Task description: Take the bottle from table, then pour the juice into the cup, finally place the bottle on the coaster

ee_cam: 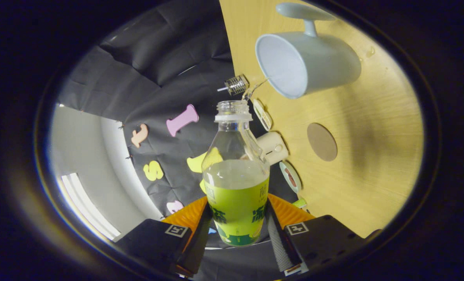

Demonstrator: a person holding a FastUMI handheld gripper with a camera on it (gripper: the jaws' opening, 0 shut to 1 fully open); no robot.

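My jaws [237, 228] are pinching the clear green-labelled plastic juice bottle [236, 183] by its label. Its open neck is pointing ahead, tipping a thin stream toward the pale blue-grey mug [308, 64] on the wooden bench [376, 156].

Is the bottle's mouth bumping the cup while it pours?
Apart. The gripper view shows a gap of dark cloth and table between the bottle mouth and the cup rim; only a thin stream crosses it. The gripper fingers press the bottle's sides.

Clear bottle [235, 183], green-yellow label, cap off, about half full, clamped between the gripper [237, 238] fingers; thin stream runs from its mouth into the pale grey handled cup [310, 66] on the wooden table [372, 164]. Round brown coaster [322, 142] lies bare near the cup.
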